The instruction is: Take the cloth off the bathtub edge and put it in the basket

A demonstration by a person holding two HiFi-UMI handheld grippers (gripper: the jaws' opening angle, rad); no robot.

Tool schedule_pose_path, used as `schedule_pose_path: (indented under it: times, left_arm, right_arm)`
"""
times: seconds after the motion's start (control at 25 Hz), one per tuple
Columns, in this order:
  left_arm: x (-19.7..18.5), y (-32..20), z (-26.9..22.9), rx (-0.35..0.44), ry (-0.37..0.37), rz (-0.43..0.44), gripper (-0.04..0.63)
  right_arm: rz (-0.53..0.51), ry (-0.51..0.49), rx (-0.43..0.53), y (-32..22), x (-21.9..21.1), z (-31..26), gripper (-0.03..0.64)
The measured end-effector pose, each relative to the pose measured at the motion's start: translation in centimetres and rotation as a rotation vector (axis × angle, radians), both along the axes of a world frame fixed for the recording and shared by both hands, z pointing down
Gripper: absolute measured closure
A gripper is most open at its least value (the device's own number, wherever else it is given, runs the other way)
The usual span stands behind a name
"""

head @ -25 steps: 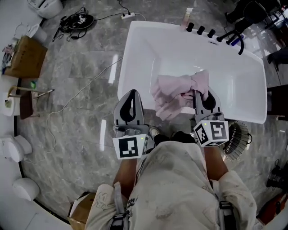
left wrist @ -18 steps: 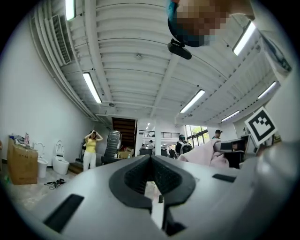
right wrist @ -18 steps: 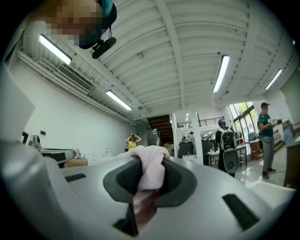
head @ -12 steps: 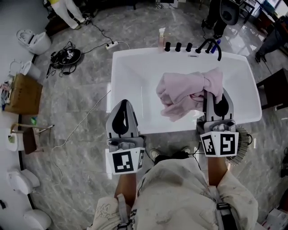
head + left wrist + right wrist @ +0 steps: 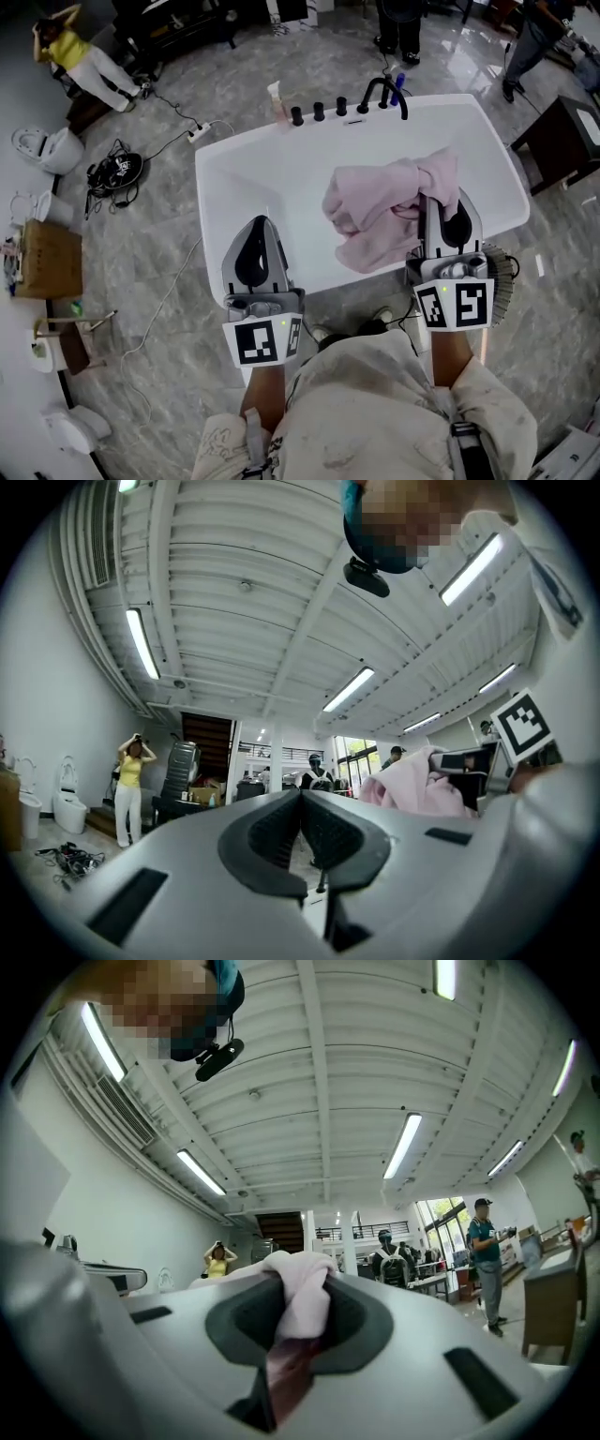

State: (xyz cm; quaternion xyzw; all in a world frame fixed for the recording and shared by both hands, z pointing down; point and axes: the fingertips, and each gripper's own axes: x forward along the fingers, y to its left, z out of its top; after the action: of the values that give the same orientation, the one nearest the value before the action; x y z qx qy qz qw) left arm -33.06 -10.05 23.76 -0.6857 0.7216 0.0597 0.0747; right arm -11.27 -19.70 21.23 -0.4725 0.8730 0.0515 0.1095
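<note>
A crumpled pink cloth point(image 5: 384, 220) hangs above the white bathtub point(image 5: 281, 178), and my right gripper point(image 5: 447, 208) is shut on its upper right part. In the right gripper view a fold of the cloth point(image 5: 300, 1297) is pinched between the dark pads. My left gripper point(image 5: 258, 225) is held over the tub's near left rim, shut and with nothing in it; its jaws meet at the tip point(image 5: 302, 797). The left gripper view shows the cloth point(image 5: 412, 785) off to the right. A wire basket point(image 5: 502, 272) stands on the floor just right of my right gripper, partly hidden by it.
A black faucet point(image 5: 384, 92), knobs and a bottle point(image 5: 277, 101) line the tub's far rim. A cable point(image 5: 178, 281) trails over the grey marble floor on the left, near a cardboard box point(image 5: 42, 258). A dark table point(image 5: 562, 141) stands right of the tub. People stand beyond.
Both grippers have risen together, and the cloth has come up off the tub's near edge in the right gripper. The head view has swung to take in more of the room.
</note>
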Motion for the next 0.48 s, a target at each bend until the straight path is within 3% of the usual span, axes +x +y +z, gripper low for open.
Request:
schedule_pose_path:
  times: [0.16,0.36,0.48]
  left_arm:
    - [3.3,-2.6,-0.2,0.014,0.001,0.071,0.592]
    - [13.6,-5.8,-1.3,0.025,-0.013,0.181,0.592]
    - [17.0,-7.4,-1.6,0.037,-0.017,0.226,0.592]
  right_arm:
    - [0.073,0.016,0.006,-0.9,3.7,0.2,0.571]
    - [0.189,0.027,0.025,-1.5,14.2,-0.5,0.571]
    - [0.256,0.033,0.033,-1.8,18.0,-0.5,0.571]
